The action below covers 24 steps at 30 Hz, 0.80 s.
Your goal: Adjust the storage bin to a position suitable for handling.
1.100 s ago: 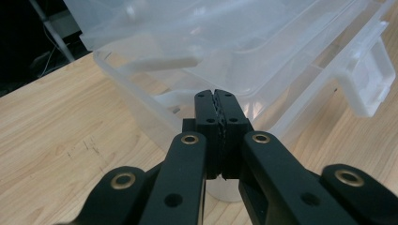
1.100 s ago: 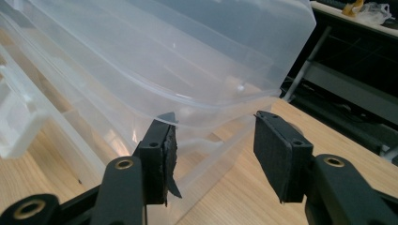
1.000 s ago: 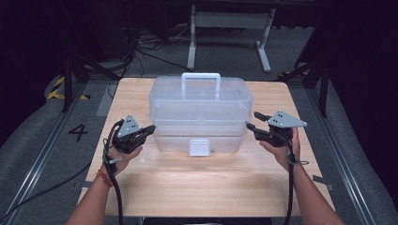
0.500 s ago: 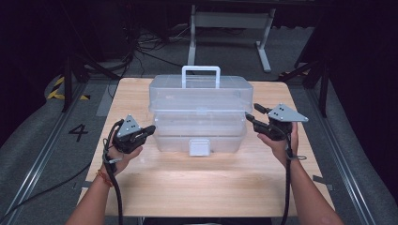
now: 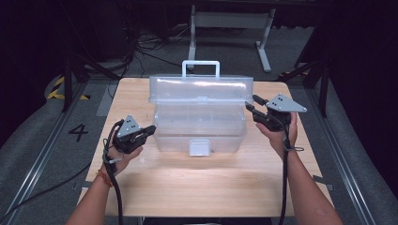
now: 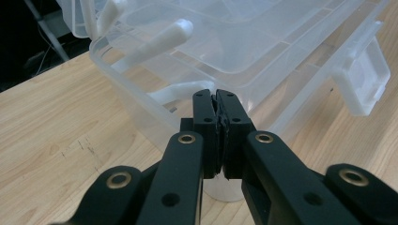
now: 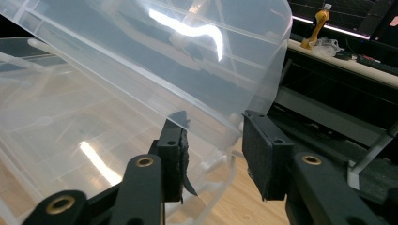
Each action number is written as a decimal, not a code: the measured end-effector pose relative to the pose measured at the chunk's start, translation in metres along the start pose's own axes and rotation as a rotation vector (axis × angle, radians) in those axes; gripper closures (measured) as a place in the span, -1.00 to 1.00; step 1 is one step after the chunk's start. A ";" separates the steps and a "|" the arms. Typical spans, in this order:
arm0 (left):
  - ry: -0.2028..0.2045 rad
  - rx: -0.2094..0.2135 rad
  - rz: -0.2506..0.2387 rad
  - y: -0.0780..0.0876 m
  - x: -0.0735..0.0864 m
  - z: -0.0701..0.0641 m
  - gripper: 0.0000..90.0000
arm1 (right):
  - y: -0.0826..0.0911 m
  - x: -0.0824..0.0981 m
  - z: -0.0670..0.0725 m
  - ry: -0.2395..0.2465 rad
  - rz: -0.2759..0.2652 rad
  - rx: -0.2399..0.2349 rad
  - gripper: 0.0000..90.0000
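Pale wood tabletop [image 5: 187,187], dark room, grey floor [image 5: 42,154] marked "4". Clear box [image 5: 199,124] mid-tabletop, lid [image 5: 202,89] raised. Left claw [image 5: 151,128] shut beside box; right claw [image 5: 250,104] closing around lid edge.

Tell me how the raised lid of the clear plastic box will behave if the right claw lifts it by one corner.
The lid looks thin and clear, so it probably flexes. Its glossy surface may slip between the right claw pads. The box looks empty, so it may shift.
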<state>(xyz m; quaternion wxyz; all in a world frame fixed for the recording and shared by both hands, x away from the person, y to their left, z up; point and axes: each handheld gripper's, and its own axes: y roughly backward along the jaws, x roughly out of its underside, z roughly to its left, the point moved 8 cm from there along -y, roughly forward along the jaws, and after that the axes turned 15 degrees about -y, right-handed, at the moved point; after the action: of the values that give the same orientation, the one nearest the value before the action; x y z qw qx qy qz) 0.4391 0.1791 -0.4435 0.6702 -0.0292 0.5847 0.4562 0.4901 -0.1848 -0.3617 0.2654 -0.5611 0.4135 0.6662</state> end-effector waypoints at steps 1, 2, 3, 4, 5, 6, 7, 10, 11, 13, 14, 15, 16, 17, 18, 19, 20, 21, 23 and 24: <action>0.000 0.001 -0.001 0.000 0.000 0.000 0.95 | -0.001 -0.001 0.000 0.000 -0.001 0.002 0.38; 0.000 0.002 -0.001 0.000 0.000 0.000 0.95 | -0.001 -0.003 -0.001 -0.001 -0.004 0.006 0.38; -0.002 0.001 -0.002 0.000 0.000 0.000 0.95 | -0.002 -0.004 -0.001 -0.007 -0.006 0.004 0.38; -0.005 0.004 -0.001 0.000 0.000 0.000 0.95 | -0.003 -0.005 -0.002 -0.012 -0.008 0.005 0.38; -0.004 0.006 0.001 -0.001 0.000 -0.001 0.95 | -0.003 -0.006 -0.003 -0.013 -0.008 0.006 0.39; -0.006 0.006 0.001 -0.001 0.000 -0.001 0.95 | -0.004 -0.009 -0.003 -0.016 -0.013 0.012 0.39; -0.004 0.006 0.003 -0.001 0.000 -0.002 0.95 | -0.005 -0.010 -0.003 -0.016 -0.014 0.016 0.39; -0.003 0.007 0.002 -0.001 0.000 -0.002 0.94 | -0.009 -0.016 -0.005 -0.007 -0.019 0.036 0.39; -0.002 0.009 0.000 -0.001 0.000 -0.002 0.94 | -0.010 -0.017 -0.005 -0.011 -0.019 0.039 0.39; -0.003 0.009 -0.002 -0.002 0.000 -0.002 0.94 | -0.011 -0.019 -0.006 -0.014 -0.019 0.041 0.38; -0.006 0.009 0.001 -0.002 0.000 -0.002 0.94 | -0.013 -0.020 -0.006 -0.016 -0.020 0.043 0.38; -0.006 0.009 -0.003 -0.002 0.000 -0.002 0.94 | -0.016 -0.023 -0.008 -0.015 -0.018 0.050 0.36; -0.007 0.010 -0.004 -0.002 0.000 -0.002 0.94 | -0.018 -0.023 -0.009 -0.006 -0.016 0.056 0.36; -0.008 0.010 -0.004 -0.002 0.000 -0.002 0.94 | -0.019 -0.024 -0.010 0.001 -0.012 0.062 0.36; -0.008 0.010 -0.004 -0.002 0.000 -0.002 0.93 | -0.019 -0.024 -0.010 0.001 -0.012 0.062 0.36; -0.008 0.010 -0.004 -0.002 0.000 -0.002 0.93 | -0.021 -0.024 -0.011 0.004 -0.007 0.067 0.35; -0.008 0.010 -0.004 -0.002 0.000 -0.002 0.94 | -0.023 -0.024 -0.012 0.001 -0.003 0.068 0.35; -0.007 0.011 -0.004 -0.002 0.000 -0.002 0.94 | -0.025 -0.025 -0.012 0.000 0.000 0.070 0.35; -0.008 0.013 -0.001 -0.002 0.000 -0.002 0.94 | -0.027 -0.027 -0.014 0.002 0.002 0.072 0.35; -0.010 0.013 -0.002 -0.002 0.000 -0.002 0.94 | -0.028 -0.028 -0.014 0.001 0.001 0.075 0.36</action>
<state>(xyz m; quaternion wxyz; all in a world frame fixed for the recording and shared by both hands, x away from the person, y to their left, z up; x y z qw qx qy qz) 0.4390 0.1763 -0.4452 0.6738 -0.0232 0.5843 0.4518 0.5271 -0.1793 -0.3418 0.2858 -0.5508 0.4387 0.6500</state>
